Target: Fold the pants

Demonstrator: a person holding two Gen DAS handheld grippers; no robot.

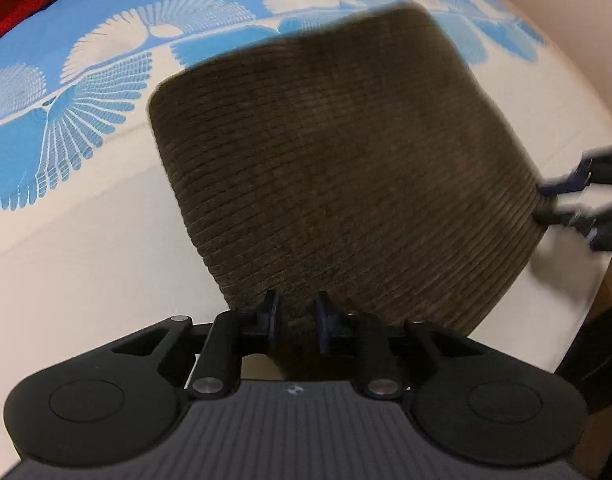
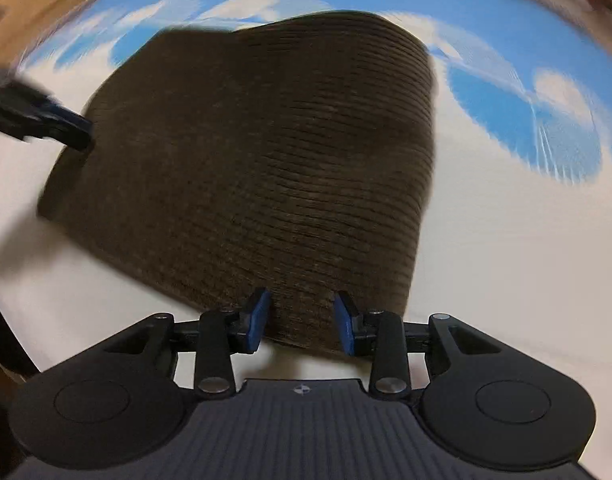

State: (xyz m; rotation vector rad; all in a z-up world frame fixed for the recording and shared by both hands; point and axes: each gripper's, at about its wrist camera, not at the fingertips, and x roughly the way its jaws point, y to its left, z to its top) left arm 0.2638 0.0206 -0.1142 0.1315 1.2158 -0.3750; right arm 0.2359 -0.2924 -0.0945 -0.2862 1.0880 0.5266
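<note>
We have the pants (image 1: 338, 168) lying on the sheet (image 1: 77, 264), a white one with a blue fan print, already folded into a compact dark-brown corduroy block. Our left gripper (image 1: 295, 314) sits at one near corner with its jaws narrow and the cloth edge between them; whether the pads truly pinch, we cannot tell. Our right gripper (image 2: 301, 316) is at the other near corner, jaws apart, the fold's edge in the gap but not pressed. Corduroy this thick seems to us soft yet bulky: it will sag between two holds, its ribs give friction, and the stacked layers may slide apart. We judge the best hold is at the two near corners, biting through all layers at once.
</note>
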